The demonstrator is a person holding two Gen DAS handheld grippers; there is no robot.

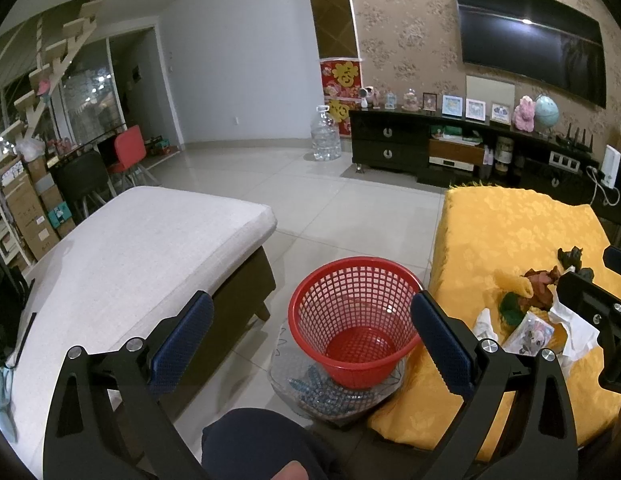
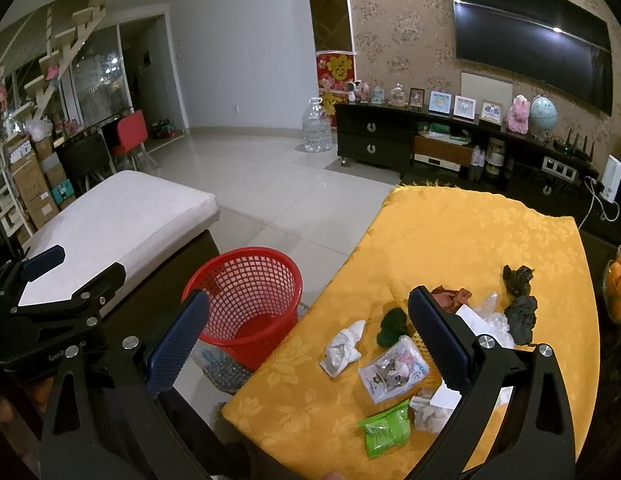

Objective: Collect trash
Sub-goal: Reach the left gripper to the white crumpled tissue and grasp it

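Note:
A red mesh basket (image 1: 354, 320) (image 2: 246, 300) stands on the floor beside the yellow-clothed table (image 1: 506, 224) (image 2: 470, 236). My left gripper (image 1: 312, 344) (image 2: 86, 266) hangs open and empty above the basket. On the cloth lies trash: a white crumpled tissue (image 2: 342, 350), a dark green wad (image 2: 392, 326), a clear printed packet (image 2: 392, 372), a green wrapper (image 2: 386, 428), brown crumpled paper (image 2: 450, 298) and black crumpled pieces (image 2: 518, 280). My right gripper (image 2: 308, 342) (image 1: 594, 270) is open above the table's near left edge, holding nothing. Its right finger hides part of the pile.
A white cushioned ottoman (image 1: 142, 248) (image 2: 122, 216) sits left of the basket. A person's knee (image 1: 262, 440) is below the left gripper. A bowl of oranges (image 2: 618, 288) stands right of the table. A dark TV console (image 1: 390, 144) and a water jug (image 1: 325, 136) lie beyond tiled floor.

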